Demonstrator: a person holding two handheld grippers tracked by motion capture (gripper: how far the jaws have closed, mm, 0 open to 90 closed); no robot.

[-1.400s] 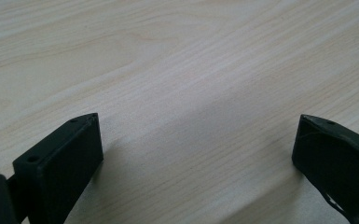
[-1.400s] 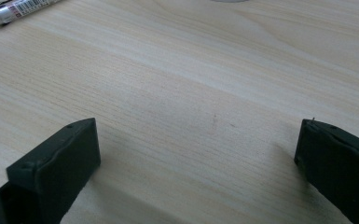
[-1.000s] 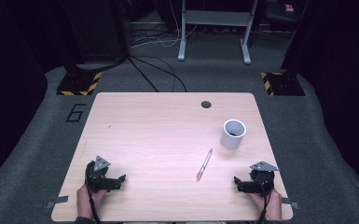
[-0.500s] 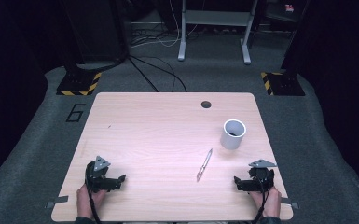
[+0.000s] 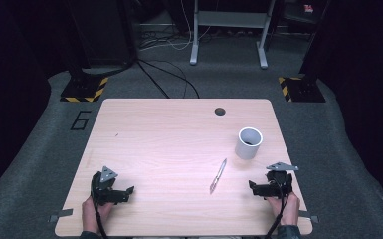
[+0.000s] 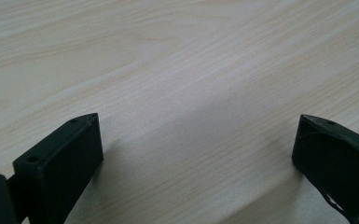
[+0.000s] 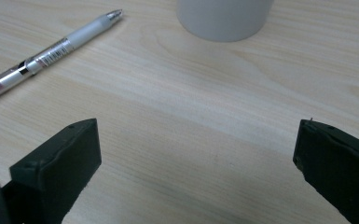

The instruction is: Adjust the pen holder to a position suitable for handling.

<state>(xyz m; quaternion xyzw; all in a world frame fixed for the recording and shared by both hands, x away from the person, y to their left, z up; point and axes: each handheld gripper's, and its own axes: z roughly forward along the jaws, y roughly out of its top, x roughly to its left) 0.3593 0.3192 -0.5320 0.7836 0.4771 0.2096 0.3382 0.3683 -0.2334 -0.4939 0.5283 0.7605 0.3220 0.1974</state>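
A clear pen (image 5: 218,176) lies on the light wooden table (image 5: 169,129), right of centre, and appears again as the pen (image 7: 51,49) at the upper left of the right gripper view. A white cup (image 5: 248,143) stands upright behind it, toward the right edge; the cup's base (image 7: 224,18) is just ahead of the right jaws. My right gripper (image 5: 252,187) rests near the front right corner, open and empty (image 7: 196,154), with its jaws pointing left toward the pen. My left gripper (image 5: 127,192) rests at the front left, open over bare wood (image 6: 196,144).
A dark round hole (image 5: 220,111) sits near the table's far edge. On the grey floor are a painted "6" (image 5: 81,120), two yellow-and-black striped bases (image 5: 84,89) (image 5: 301,87), cables and a metal frame (image 5: 229,30) at the back.
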